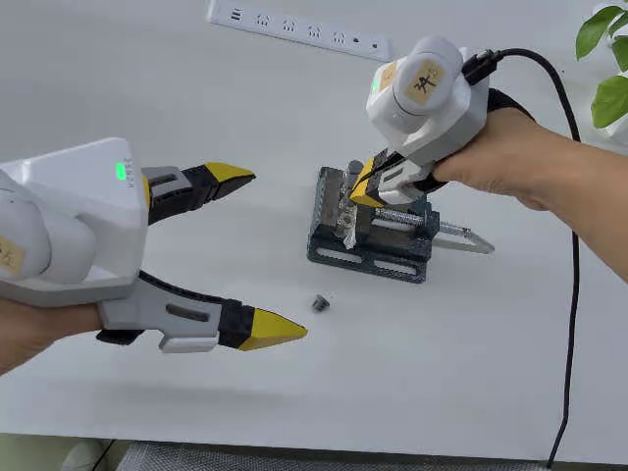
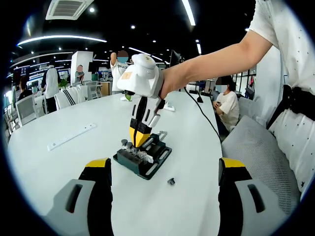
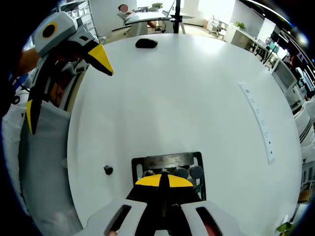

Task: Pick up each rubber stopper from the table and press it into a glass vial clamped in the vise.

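A dark green vise [image 1: 378, 250] stands mid-table with several glass vials [image 1: 350, 218] clamped in it, some topped with grey stoppers [image 3: 196, 171]. My right gripper [image 1: 365, 186] hangs tip-down right over the vials with its jaws shut; I cannot tell if anything is between the tips. In its own view the yellow tips [image 3: 163, 181] meet above the vise [image 3: 167, 161]. One loose grey rubber stopper [image 1: 320, 302] lies on the table in front of the vise. My left gripper [image 1: 257, 253] is open and empty, left of the stopper [image 2: 171, 181] and above the table.
A white power strip [image 1: 299, 27] lies along the far edge. Green plant leaves [image 1: 608, 59] and the right gripper's black cable [image 1: 574, 294] are at the right. A black object [image 3: 146, 43] sits on the table in the right gripper view. People sit in the background.
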Action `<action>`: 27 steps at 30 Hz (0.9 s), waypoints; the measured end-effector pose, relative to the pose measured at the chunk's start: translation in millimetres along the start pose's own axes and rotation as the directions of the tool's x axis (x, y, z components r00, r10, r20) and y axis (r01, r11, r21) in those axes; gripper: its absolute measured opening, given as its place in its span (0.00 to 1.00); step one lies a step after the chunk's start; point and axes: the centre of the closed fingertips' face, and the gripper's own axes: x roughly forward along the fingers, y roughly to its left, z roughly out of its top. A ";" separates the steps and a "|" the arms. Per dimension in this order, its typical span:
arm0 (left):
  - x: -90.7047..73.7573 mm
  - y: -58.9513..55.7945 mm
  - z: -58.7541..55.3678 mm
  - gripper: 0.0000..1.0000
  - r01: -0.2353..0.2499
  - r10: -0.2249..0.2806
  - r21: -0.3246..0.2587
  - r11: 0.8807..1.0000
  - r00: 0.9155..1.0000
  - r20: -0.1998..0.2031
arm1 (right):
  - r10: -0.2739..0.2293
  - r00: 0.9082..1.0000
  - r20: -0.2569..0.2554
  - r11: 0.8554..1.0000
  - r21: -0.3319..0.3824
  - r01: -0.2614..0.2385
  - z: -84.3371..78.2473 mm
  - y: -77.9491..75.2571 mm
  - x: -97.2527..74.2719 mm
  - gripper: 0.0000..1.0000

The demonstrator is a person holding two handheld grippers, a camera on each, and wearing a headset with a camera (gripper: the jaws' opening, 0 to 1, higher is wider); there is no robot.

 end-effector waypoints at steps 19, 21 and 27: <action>1.0 1.7 1.0 0.88 0.003 -0.003 -0.005 1.000 1.000 0.009 | 0.014 0.999 -0.037 0.999 -0.043 -0.016 0.0 -0.8 0.6 0.00; 1.1 1.9 1.3 0.88 0.002 -0.002 -0.003 1.000 1.000 0.011 | 0.016 0.999 -0.045 0.998 -0.053 -0.018 0.4 -1.1 0.6 0.00; 1.4 1.9 1.4 0.88 0.002 -0.002 -0.005 1.000 1.000 0.014 | 0.024 0.998 -0.064 0.997 -0.065 -0.028 -0.3 -0.6 1.2 0.00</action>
